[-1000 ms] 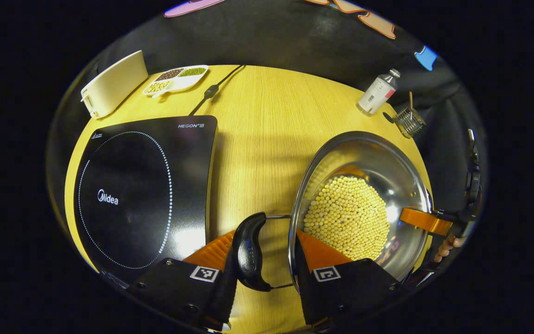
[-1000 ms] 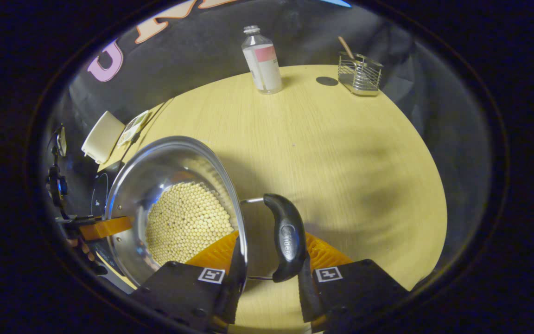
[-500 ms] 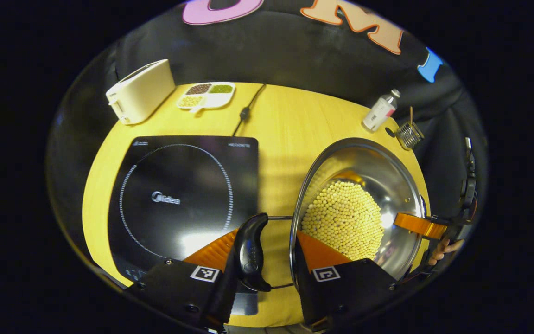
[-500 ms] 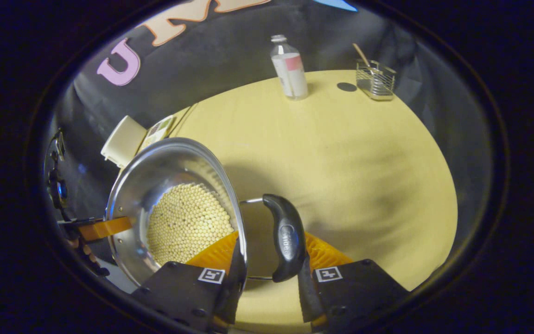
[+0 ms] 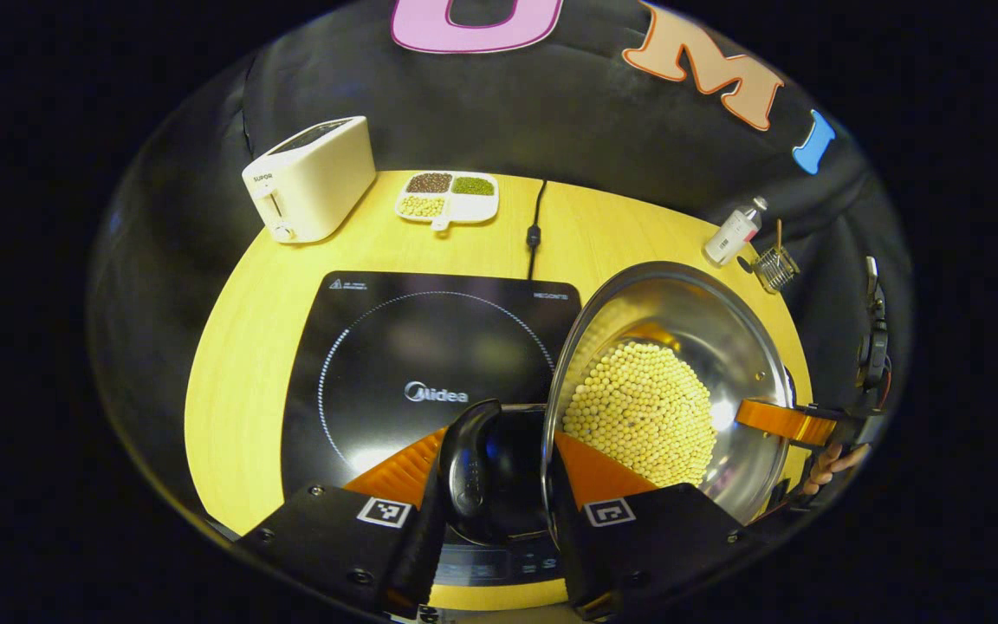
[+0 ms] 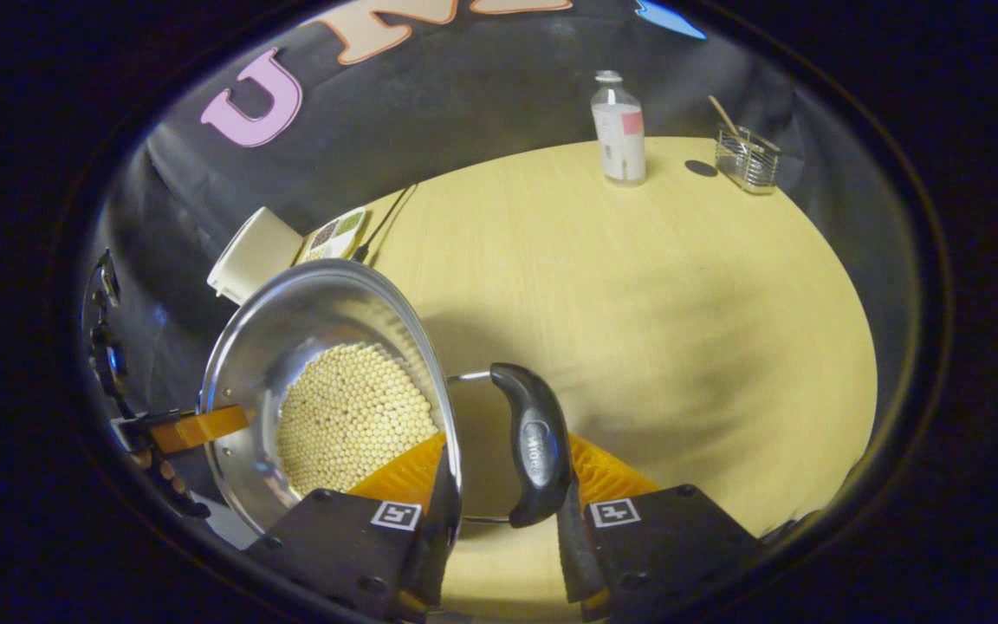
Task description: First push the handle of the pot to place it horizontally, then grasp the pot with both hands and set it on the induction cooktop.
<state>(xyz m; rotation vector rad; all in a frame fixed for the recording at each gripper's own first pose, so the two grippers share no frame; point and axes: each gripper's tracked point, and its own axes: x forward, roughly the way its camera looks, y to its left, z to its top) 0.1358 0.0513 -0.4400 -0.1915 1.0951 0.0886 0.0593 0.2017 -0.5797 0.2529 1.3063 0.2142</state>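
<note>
We found the steel pot of yellow beans (image 5: 664,381) carried leftward since a second earlier, its near handle now above the black induction cooktop (image 5: 395,347). Left tool (image 5: 499,494) and right tool (image 6: 499,511) each clamped a black handle; lowering remained.

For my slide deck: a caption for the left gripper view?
Left gripper grips pot handle above the induction cooktop.

Back of my table (image 5: 482,234) has the toaster (image 5: 310,178) at the far left corner, with the divided dish (image 5: 448,196) of beans just beside it. At the far right edge there's a bottle (image 6: 619,130) and near it a wire rack (image 6: 747,159) with a stick poking out.
</note>
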